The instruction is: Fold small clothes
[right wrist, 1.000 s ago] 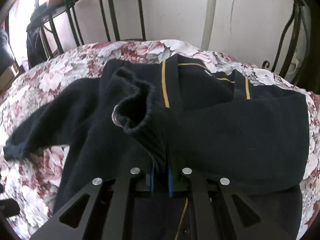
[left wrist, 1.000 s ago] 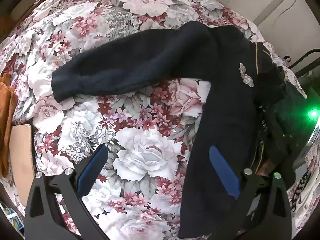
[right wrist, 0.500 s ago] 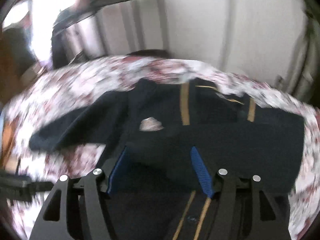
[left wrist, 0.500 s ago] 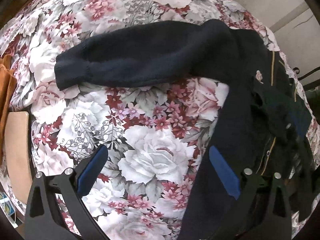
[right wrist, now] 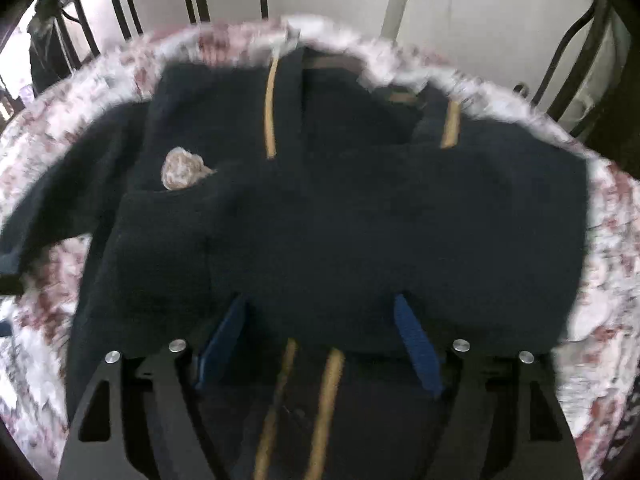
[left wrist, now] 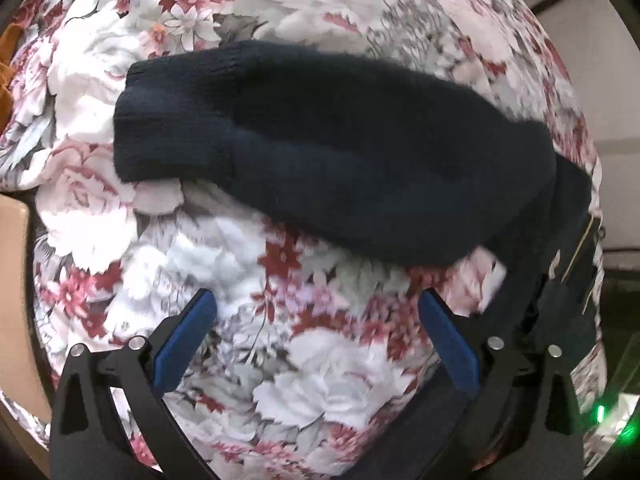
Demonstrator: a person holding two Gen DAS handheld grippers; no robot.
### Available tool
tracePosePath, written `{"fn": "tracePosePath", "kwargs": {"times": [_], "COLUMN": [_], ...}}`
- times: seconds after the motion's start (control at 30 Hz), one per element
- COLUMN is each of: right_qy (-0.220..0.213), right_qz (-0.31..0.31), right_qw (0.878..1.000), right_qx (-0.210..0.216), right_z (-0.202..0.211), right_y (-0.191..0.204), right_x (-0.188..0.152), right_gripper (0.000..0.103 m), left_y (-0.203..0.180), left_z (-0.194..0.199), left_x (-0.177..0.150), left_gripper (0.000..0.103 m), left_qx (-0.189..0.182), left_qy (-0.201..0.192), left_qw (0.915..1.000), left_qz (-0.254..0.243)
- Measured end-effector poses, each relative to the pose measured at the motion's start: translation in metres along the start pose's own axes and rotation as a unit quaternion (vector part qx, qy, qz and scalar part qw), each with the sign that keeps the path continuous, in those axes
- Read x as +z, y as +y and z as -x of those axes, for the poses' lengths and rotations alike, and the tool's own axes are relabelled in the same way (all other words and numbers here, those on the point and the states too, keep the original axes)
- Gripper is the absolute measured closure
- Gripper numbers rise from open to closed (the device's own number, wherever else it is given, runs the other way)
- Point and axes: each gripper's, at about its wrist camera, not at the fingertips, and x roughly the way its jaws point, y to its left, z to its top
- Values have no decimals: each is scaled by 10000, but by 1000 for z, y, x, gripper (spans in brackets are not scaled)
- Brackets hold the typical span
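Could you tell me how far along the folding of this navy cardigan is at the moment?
Done: one sleeve already lies folded across the front of the navy cardigan. In hand: nothing; the right gripper hangs open over the body, and the left gripper is open above the floral tablecloth, short of the other sleeve. Left: that sleeve lies stretched out and needs folding in, then the body folded.

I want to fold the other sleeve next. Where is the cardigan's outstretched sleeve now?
In the left wrist view, the dark navy knitted sleeve lies flat across the floral tablecloth, ahead of the open left hand-held gripper, its ribbed cuff pointing left.
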Motion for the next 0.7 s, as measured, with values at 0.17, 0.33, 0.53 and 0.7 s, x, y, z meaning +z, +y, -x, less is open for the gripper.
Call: {"fn": "tracePosePath", "kwargs": {"times": [0.17,0.33,0.53,0.7], "right_qy": [-378,-700,-746,-735], "right_qz": [-651,-1122,-1361,-1810], "right_qw": [9954,9846,9782,9646], "right_qx": [593,1140,1380,1770], "right_z": [78,133,141,143], "right_y": [-28,-41,-70,-90], "right_x": [-15,-50,-56,-51], "right_gripper": [26,25,25,25], "left_y": [5,19,44,50], "left_z": [7,10,-13,-10], "left_x": [28,48,64,55], "left_gripper": [11,16,33,64], "left_qx": [-763,-1257,-1647,-1639], "left_qy": [-203,-439,-473,-740], "left_qw": [9964,9899,9760,9697], "left_qz": [298,477,1346,1653]}}
